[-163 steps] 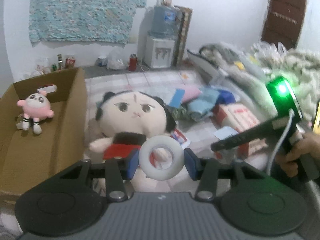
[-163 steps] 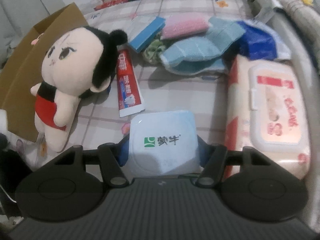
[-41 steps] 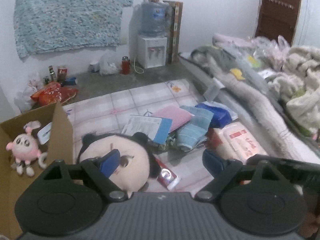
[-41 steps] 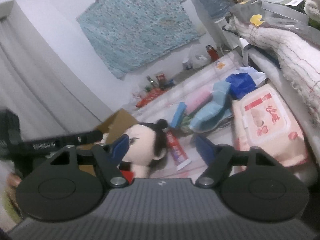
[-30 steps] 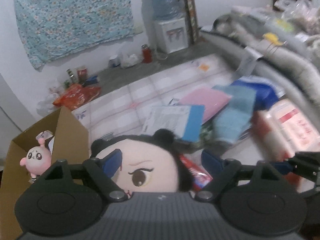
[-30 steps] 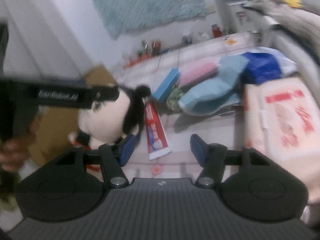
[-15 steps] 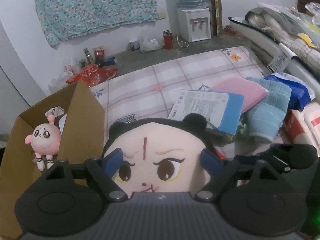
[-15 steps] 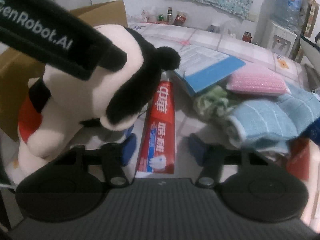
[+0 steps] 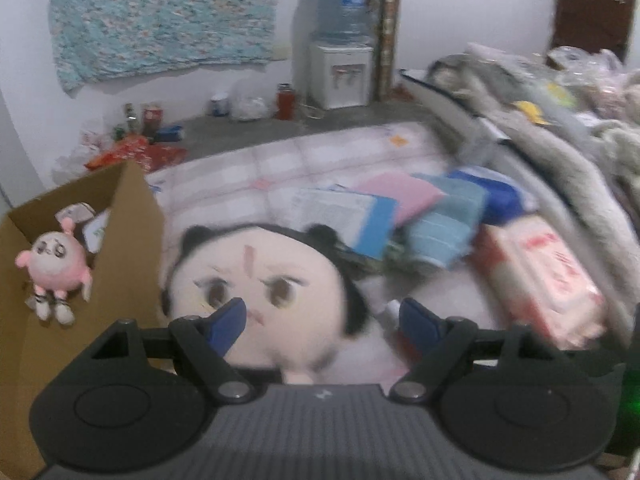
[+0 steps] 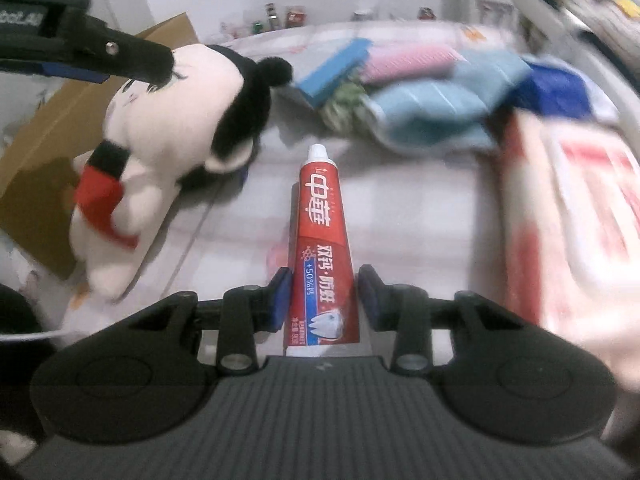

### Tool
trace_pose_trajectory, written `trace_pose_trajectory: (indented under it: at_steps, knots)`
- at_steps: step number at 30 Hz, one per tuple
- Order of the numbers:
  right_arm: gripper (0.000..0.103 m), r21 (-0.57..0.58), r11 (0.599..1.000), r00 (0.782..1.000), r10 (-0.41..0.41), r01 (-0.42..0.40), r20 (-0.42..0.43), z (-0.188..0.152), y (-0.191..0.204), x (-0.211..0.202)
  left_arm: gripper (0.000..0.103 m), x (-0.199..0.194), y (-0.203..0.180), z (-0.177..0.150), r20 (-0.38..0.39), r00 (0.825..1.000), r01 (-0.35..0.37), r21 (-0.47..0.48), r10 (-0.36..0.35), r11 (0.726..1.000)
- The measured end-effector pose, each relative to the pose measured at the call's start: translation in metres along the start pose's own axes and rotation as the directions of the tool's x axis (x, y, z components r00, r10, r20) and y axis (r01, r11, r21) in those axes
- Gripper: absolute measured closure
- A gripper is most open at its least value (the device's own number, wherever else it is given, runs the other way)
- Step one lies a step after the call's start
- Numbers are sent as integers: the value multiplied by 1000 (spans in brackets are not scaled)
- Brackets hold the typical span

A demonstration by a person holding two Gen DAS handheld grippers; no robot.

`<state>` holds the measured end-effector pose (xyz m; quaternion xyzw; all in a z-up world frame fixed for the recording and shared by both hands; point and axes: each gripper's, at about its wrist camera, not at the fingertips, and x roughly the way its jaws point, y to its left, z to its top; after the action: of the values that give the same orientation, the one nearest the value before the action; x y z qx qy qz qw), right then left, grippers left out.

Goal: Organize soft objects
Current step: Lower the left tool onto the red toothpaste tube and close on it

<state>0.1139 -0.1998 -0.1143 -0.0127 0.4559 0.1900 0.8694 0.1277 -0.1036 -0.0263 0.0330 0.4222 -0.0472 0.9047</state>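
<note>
Toothpaste tube (image 10: 320, 248), unframed a second ago, now lies between the closing right tool (image 10: 325, 296), pads seemingly not yet pressing; left tool (image 9: 320, 320) stays spread over the plush doll (image 9: 256, 276).

plush doll (image 10: 168, 120) crowding toothpaste's (image 10: 322, 248) left, wipes pack (image 10: 576, 216) right, bare mat between

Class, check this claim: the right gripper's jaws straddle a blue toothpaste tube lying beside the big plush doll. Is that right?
Not quite: the toothpaste tube is red, as the right wrist view shows. The right gripper, jaws closing, does straddle it, beside the big plush doll.
</note>
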Motion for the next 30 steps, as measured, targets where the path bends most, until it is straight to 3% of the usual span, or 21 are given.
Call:
trace_pose_trajectory:
  at_steps: [5, 8, 12, 15, 20, 23, 24, 27, 30]
  knots:
    - [68, 108, 994, 1000, 13, -12, -8, -32, -4, -32, 18, -8, -22, -22, -52, 993, 111, 0, -111, 994]
    - [68, 153, 988, 1000, 15, -15, 1, -50, -3, -46, 20, 6, -34, -32, -130, 977, 168, -27, -170, 985]
    - [68, 202, 979, 999, 24, -28, 24, -59, -6, -53, 38, 42, -42, -40, -270, 925, 243, -123, -268, 962]
    - [68, 266, 961, 997, 58, -68, 44, -61, -17, -58, 43, 65, -47, -44, -320, 894, 264, -189, -313, 946]
    - [68, 348, 927, 990, 119, -140, 81, -69, -33, -62, 45, 78, -63, -44, -342, 890, 257, -172, -302, 951]
    - [68, 379, 908, 983, 152, -179, 102, -72, -40, -62, 50, 84, -71, -45, -365, 893, 224, -149, -264, 963]
    - [68, 391, 900, 980, 163, -194, 109, -73, -43, -62, 56, 87, -75, -46, -376, 890, 219, -146, -259, 965]
    - [68, 415, 881, 973, 192, -228, 127, -77, -50, -63, 59, 93, -82, -48, -398, 881, 215, -142, -255, 966]
    - [68, 430, 867, 968, 212, -251, 137, -79, -54, -62, 62, 93, -91, -48, -394, 893, 190, -106, -217, 976]
